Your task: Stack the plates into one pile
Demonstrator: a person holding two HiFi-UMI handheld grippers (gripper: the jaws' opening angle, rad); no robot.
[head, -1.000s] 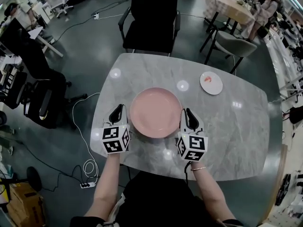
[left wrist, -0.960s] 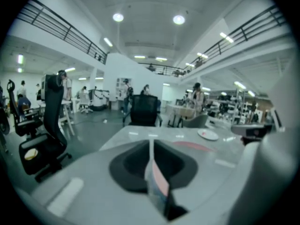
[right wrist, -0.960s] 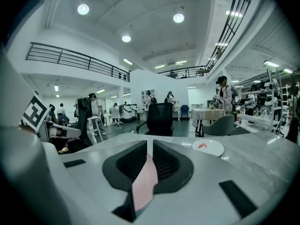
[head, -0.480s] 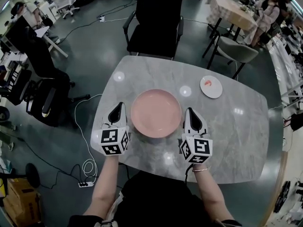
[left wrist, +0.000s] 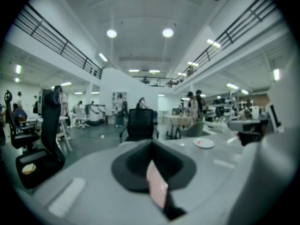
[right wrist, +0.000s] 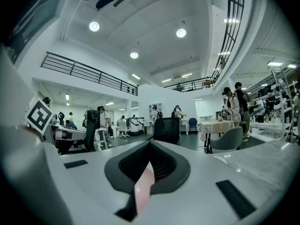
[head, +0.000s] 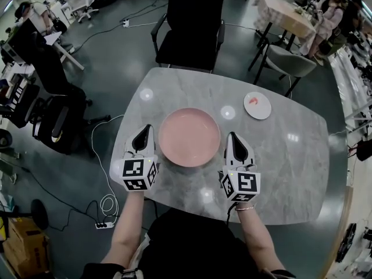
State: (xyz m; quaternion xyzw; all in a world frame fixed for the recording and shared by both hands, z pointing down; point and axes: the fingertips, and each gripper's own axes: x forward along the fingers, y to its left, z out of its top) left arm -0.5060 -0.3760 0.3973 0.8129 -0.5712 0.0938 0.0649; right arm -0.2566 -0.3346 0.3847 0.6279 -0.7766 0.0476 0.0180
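Observation:
A large pink plate [head: 189,137] lies flat in the middle of the grey marble table [head: 279,156]. A small white plate [head: 257,105] with a red mark sits at the back right; the left gripper view shows this small white plate [left wrist: 203,143] far off. My left gripper [head: 144,133] rests just left of the pink plate, apart from its rim, jaws shut. My right gripper [head: 233,137] rests just right of the plate, also shut. In both gripper views the left gripper [left wrist: 151,159] and right gripper [right wrist: 149,165] show closed jaws with only a thin pinkish strip in the slit.
A black office chair [head: 189,22] stands behind the table's far edge. A grey chair [head: 293,58] and another table stand at the back right. Cables and a power strip [head: 104,225] lie on the floor to the left. People stand in the background.
Both grippers stay on either side of the pink plate. The right gripper has drawn back slightly toward the near edge. The plates have not moved.

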